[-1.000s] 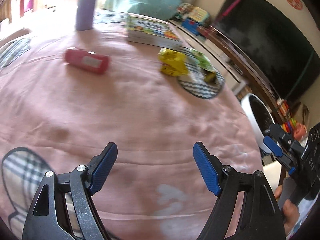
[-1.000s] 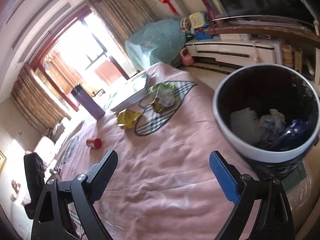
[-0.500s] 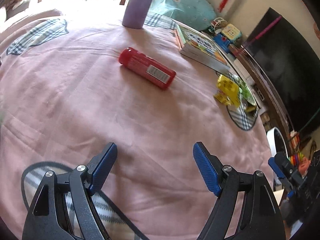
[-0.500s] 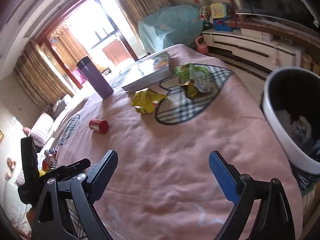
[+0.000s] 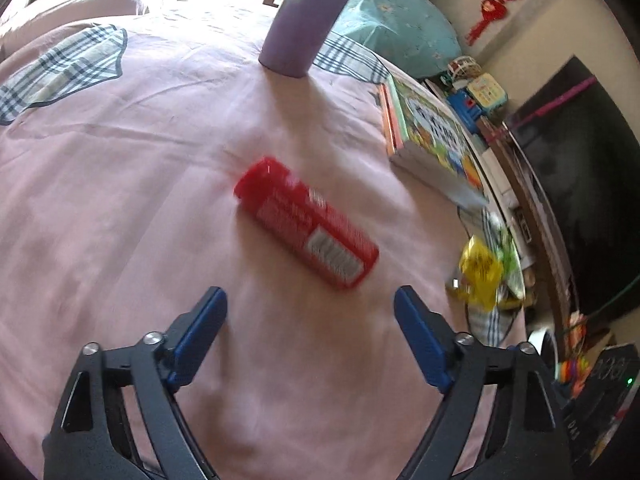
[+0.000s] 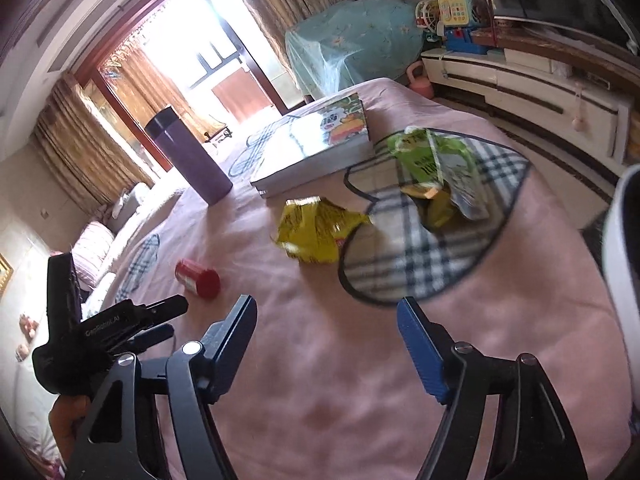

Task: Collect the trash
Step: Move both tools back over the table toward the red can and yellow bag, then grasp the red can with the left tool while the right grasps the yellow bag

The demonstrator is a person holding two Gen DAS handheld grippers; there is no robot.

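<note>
Left tongs (image 5: pixel 310 312) nearer red can (image 5: pixel 306 229)

Quick count on pink cloth (image 6: pixel 360 380): one red can (image 5: pixel 306 229) lying down, one purple tumbler (image 6: pixel 188 156), two crumpled wrappers – yellow wrapper (image 6: pixel 316 230), green wrapper (image 6: pixel 436 168). Books (image 6: pixel 316 146): stack, two visible I think. One white bin (image 6: pixel 620 248) at edge. Two grippers, left gripper (image 5: pixel 310 328) and right gripper (image 6: pixel 326 336).

Daylight from the window (image 6: pixel 208 56) blows out (pure white glare). Motion blur smears the red can (image 5: pixel 306 224). Fisheye edges bend.
</note>
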